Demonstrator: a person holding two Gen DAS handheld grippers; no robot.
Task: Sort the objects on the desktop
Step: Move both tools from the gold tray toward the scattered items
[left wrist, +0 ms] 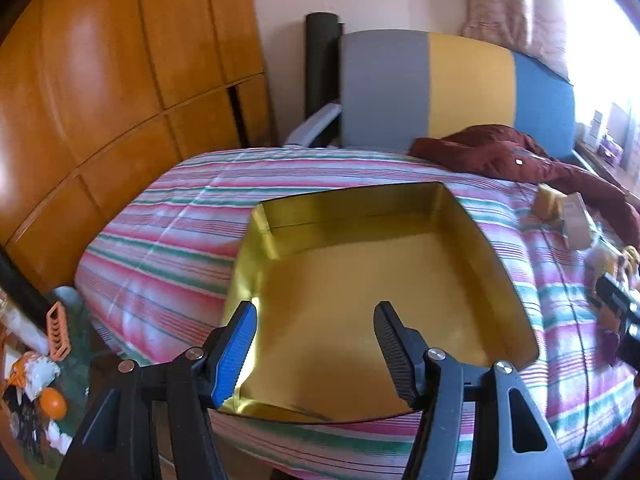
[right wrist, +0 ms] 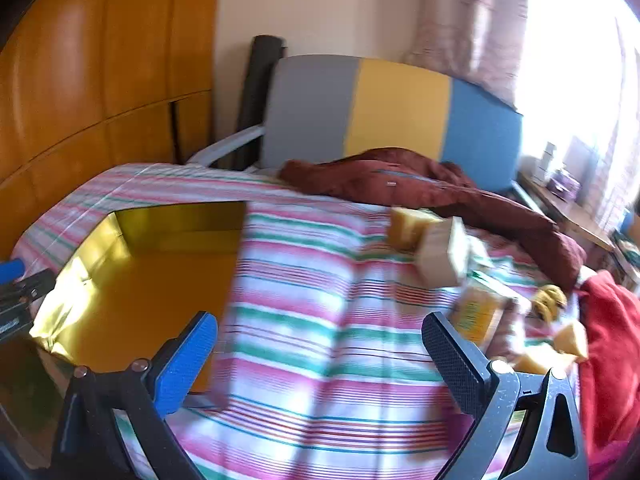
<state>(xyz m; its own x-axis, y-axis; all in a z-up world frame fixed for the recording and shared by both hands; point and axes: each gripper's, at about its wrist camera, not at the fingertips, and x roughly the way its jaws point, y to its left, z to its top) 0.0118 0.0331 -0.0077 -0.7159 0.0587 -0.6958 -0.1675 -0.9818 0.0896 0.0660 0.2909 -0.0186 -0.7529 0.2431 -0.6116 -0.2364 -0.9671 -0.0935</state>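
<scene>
So the gold tin (left wrist: 360, 264) sits empty in the middle of the left wrist frame, on the striped bedspread (left wrist: 160, 240). Our left gripper (left wrist: 316, 344) hangs over its near edge, jaws apart, gripping nothing. Our right gripper (right wrist: 320, 360) is spread wide and empty too. The small boxes (right wrist: 440, 256) are clustered at the right of its frame. Looks like we're between picks, so next we need to swing right and close on one box.

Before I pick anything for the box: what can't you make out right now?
- Boxes and yellow items, right wrist view: motion blur, labels unreadable.
- Same pile, left wrist view: small, washed out by window glare.
- Gold box near wall: hidden behind the left gripper.
</scene>
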